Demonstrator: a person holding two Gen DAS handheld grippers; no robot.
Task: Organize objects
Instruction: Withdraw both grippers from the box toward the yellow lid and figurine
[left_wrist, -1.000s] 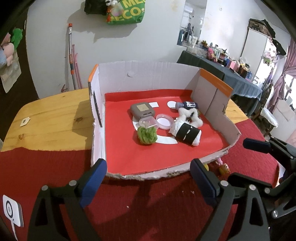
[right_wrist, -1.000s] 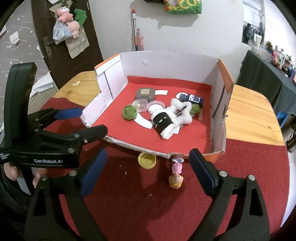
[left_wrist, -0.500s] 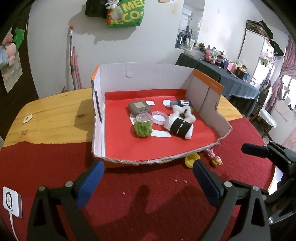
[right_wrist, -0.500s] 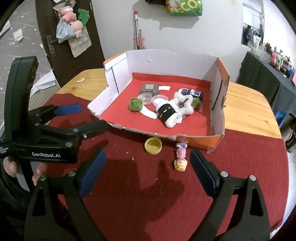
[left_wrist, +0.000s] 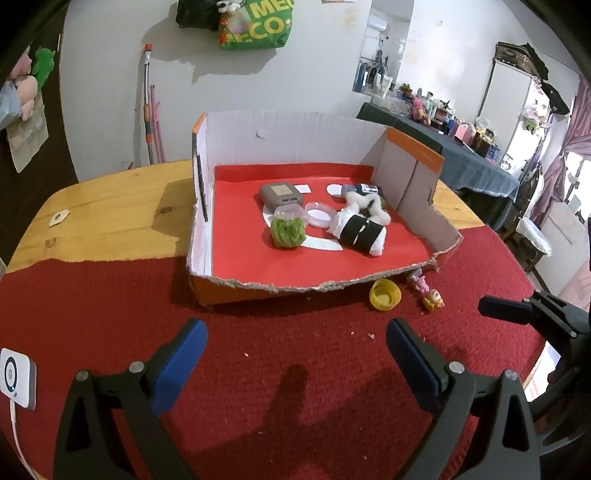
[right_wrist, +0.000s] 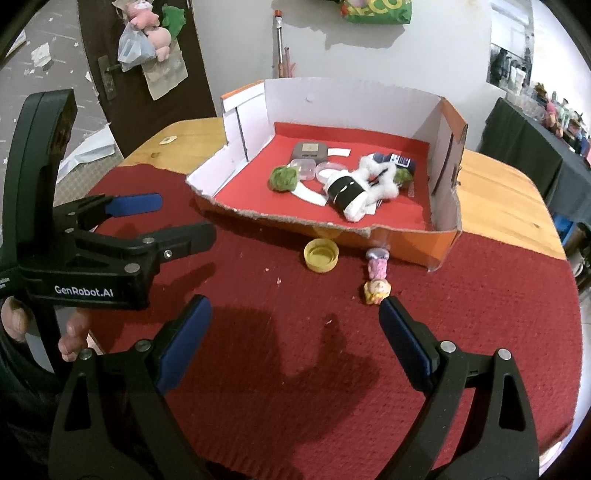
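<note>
Fingers (left_wrist: 410, 360) of the left gripper (left_wrist: 295, 354) stand wide apart with nothing between them, above the red cloth (left_wrist: 110, 302) on the counter, short of the torn-front cardboard box (left_wrist: 280, 122); a yellow cap (left_wrist: 385, 294) and small figurine (left_wrist: 433, 298) lie just outside its front right corner. From the right wrist, the right gripper (right_wrist: 291, 325) is equally spread and empty, the figurine (right_wrist: 376, 291) just beyond its right finger, the cap (right_wrist: 321, 254) near the box (right_wrist: 351, 99) front.

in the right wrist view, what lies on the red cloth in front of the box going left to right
yellow cap → pink and purple figurine, touching the box's front wall, with the yellow figurine just nearer the camera
</note>
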